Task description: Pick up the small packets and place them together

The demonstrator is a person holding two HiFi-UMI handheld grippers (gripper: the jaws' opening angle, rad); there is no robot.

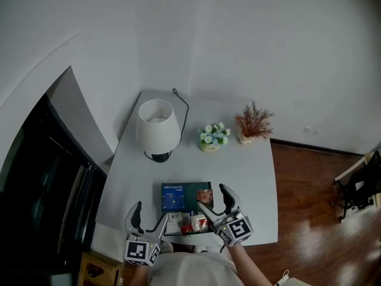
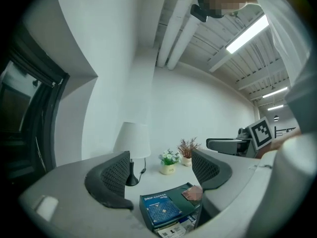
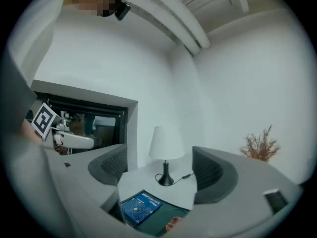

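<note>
- The left gripper (image 1: pixel 150 217) is hovering over the front edge of the table (image 1: pixel 256 183), its jaws spread wide with nothing between them.
- The blue packet (image 1: pixel 173 198) is lying flat on the dark green box (image 1: pixel 191 187), just ahead and to the right of those jaws.
- The loose small packets (image 1: pixel 198 222) are sitting at the front edge, between the two grippers.
- The brown packet (image 1: pixel 204 195) is resting at the box's right end, just beside the right gripper (image 1: pixel 212 199), whose jaws are also gaping empty; the right hand looks nearer for the next pick.
</note>
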